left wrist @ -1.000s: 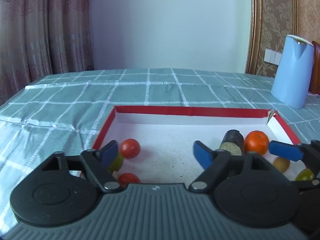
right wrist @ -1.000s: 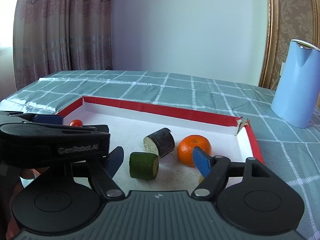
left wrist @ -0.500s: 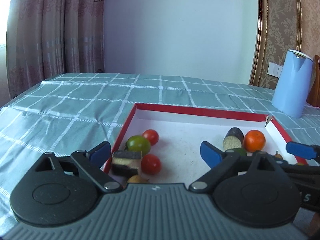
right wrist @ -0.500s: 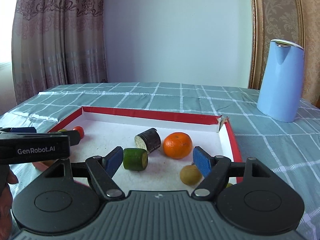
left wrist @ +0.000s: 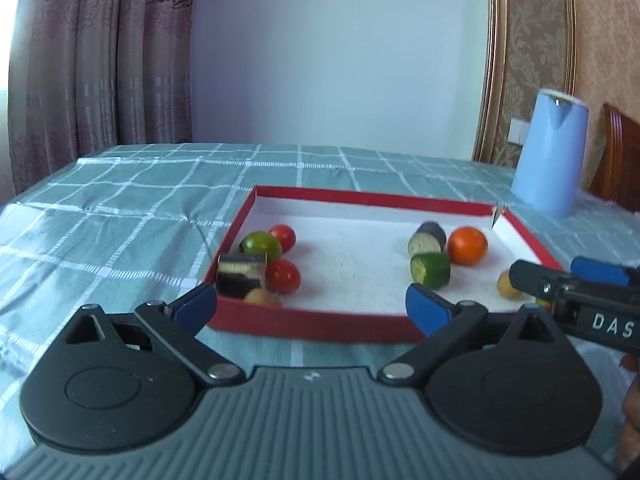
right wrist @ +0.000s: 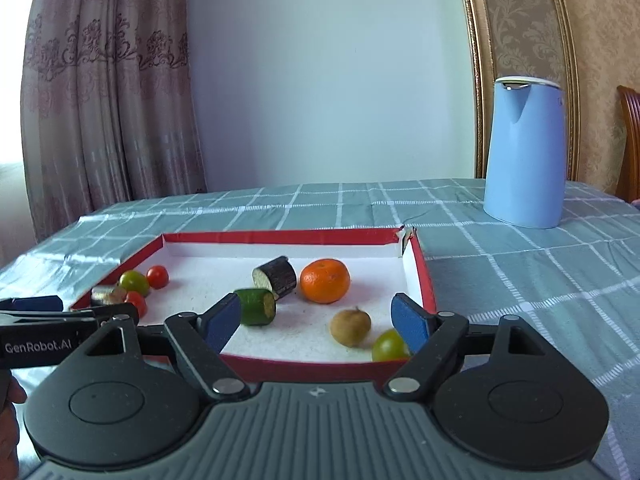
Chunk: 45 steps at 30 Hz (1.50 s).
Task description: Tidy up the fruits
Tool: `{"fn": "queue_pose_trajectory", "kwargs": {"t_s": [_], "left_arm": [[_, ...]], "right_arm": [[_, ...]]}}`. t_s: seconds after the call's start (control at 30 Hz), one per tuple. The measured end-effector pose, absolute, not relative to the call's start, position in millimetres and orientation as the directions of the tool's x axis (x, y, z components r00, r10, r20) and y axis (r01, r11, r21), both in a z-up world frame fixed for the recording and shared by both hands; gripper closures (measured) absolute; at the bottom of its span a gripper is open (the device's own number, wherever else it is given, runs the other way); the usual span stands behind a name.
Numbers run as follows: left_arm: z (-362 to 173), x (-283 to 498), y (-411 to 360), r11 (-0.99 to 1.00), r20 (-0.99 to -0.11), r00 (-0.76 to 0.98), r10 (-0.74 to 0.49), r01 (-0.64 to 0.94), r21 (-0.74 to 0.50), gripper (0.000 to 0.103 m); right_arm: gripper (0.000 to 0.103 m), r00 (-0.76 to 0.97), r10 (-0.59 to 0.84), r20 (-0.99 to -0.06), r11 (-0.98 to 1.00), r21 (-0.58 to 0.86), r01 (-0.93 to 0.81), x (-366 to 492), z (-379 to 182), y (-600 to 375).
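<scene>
- I have the left hand-held gripper [left wrist: 311, 307] spread wide and empty, hovering over the bench [left wrist: 120, 216] just short of the tray's near wall.
- My right hand-held gripper [right wrist: 320, 320] is also spread wide with nothing between its blue pads [right wrist: 410, 322], poised over the tray's near right corner.
- The red-walled tray [right wrist: 280, 236] sits on the checked green cloth, all the produce inside it.
- Along the tray's left wall: a green tomato [left wrist: 262, 245], two red tomatoes [left wrist: 283, 237] [left wrist: 283, 276], a dark aubergine slice [left wrist: 241, 274] and a small tan fruit [left wrist: 262, 297] at the near left corner, all bunched together.
- Toward the right wall: an aubergine chunk [right wrist: 276, 276] just beside the orange [right wrist: 325, 281], with a cucumber piece [right wrist: 256, 306] just in front of the chunk.
- Near the right front corner lie a brown round fruit [right wrist: 351, 327] and a yellow-green tomato [right wrist: 390, 346], the latter just beside my right pad.
- A blue kettle [right wrist: 524, 152] stands on the bench beyond the tray's far right corner.
</scene>
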<state>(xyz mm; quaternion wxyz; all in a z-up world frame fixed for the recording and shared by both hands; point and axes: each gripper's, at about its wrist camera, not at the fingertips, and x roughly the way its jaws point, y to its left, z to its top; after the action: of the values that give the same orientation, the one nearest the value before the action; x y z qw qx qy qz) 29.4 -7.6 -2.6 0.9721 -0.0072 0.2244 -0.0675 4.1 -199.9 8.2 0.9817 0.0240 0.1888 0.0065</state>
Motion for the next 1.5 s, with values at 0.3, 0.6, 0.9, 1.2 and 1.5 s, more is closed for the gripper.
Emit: {"fn": "queue_pose_trajectory", "kwargs": {"t_s": [0.3,0.6,0.9,1.2,1.5], "left_arm": [[-5.3,20.2,-17.0,0.993,-0.407,0.908,-0.096,0.113,0.018,0.0],[-6.5,21.9,-16.6,0.993,-0.417,0.903,-0.101,0.118,0.015,0.0],[-7.2,22.3,-17.1,0.993,-0.418,0.903,-0.101,0.119,0.017,0.0],[-7.3,21.8,-16.8,0.993,-0.415,0.904,-0.101,0.118,0.016,0.0],[-7.0,21.1,-17.0,0.993,-0.41,0.906,-0.101,0.119,0.017,0.0]], "right_arm": [[0.021,0.932,0.007,-0.363,1.0,-0.007,-0.01,-3.2,4.8,-191.5],[0.021,0.927,0.009,-0.375,1.0,0.0,-0.01,-2.1,3.3,-192.0],[0.021,0.928,0.007,-0.372,1.0,0.001,-0.008,-2.8,3.5,-191.9],[0.021,0.929,0.008,-0.371,1.0,0.001,-0.008,-2.9,3.7,-192.0],[0.021,0.929,0.008,-0.37,1.0,0.001,-0.008,-2.8,3.7,-192.2]]}}
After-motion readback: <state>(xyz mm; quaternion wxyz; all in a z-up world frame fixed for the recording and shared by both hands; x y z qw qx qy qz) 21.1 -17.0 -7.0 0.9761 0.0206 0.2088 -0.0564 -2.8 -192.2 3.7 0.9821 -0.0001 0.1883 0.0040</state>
